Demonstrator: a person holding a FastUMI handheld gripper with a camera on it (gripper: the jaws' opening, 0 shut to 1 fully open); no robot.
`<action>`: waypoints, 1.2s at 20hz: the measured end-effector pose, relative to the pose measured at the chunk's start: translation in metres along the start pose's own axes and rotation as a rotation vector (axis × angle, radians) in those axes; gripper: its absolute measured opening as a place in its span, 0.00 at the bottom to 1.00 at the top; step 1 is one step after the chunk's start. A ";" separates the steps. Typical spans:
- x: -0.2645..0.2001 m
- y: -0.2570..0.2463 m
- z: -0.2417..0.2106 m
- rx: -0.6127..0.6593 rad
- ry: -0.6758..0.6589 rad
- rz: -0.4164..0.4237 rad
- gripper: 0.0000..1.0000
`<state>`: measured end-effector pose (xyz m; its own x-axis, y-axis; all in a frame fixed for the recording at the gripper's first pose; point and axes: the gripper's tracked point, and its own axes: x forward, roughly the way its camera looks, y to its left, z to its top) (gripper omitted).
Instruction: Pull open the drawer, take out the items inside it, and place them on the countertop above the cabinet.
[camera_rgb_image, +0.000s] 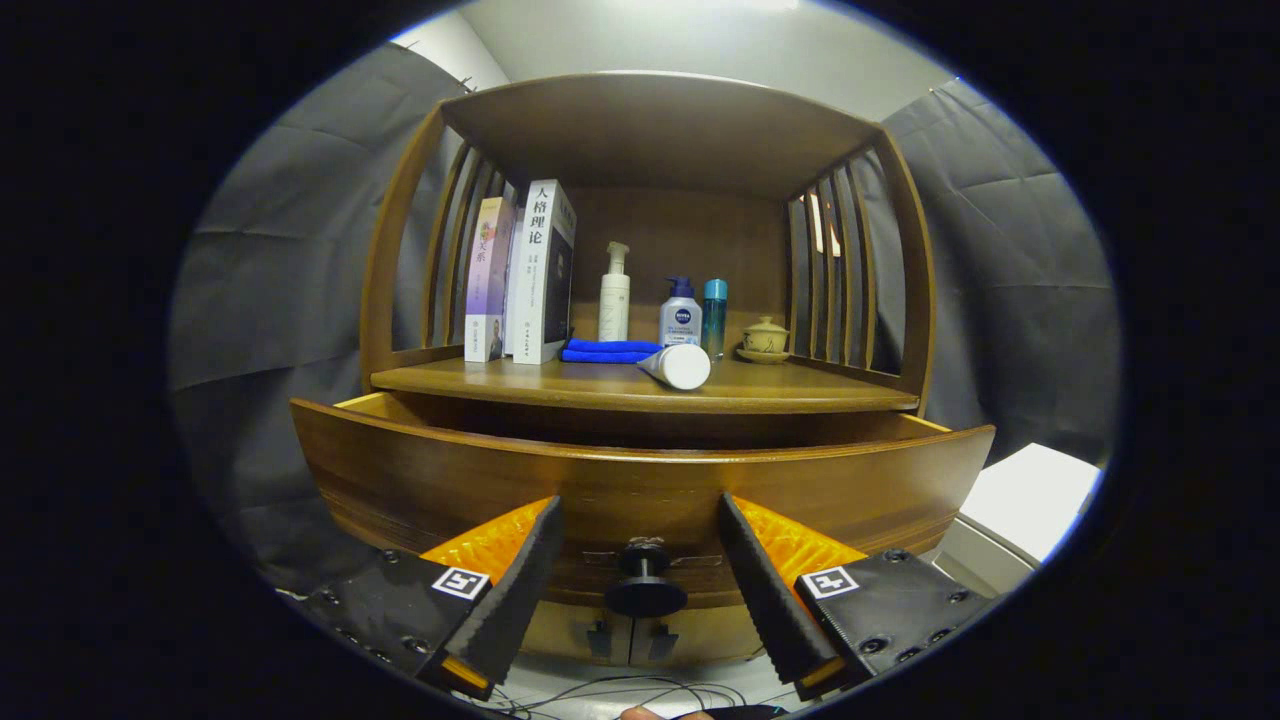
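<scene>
The drawer (640, 480) stood pulled partly out beneath the cabinet's tabletop (640, 385), its front hiding whatever lay inside. The hand-held gripper (643, 560) hung just in front of that drawer front with its fingers spread wide and gripping nothing; the dark knob (645, 580) sat between them, untouched, so the pull looked finished and the reach inside not yet begun. Above the drawer the tabletop was crowded: two books (520, 280) towards its left, a folded blue cloth (610, 351), a white tube (678, 365) lying near the front edge, three bottles (680, 312) behind, a lidded cup (764, 338) to the right. Free space for setting things down seemed limited to the front corners.
</scene>
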<state>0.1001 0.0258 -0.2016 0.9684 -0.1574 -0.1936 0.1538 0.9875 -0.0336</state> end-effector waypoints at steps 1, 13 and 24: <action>0.006 0.000 0.001 -0.005 0.004 0.000 0.97; 0.054 0.001 0.008 -0.009 0.009 -0.004 0.98; 0.076 0.002 0.012 -0.007 0.016 -0.007 0.98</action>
<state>0.1759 0.0157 -0.2049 0.9640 -0.1642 -0.2092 0.1588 0.9864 -0.0422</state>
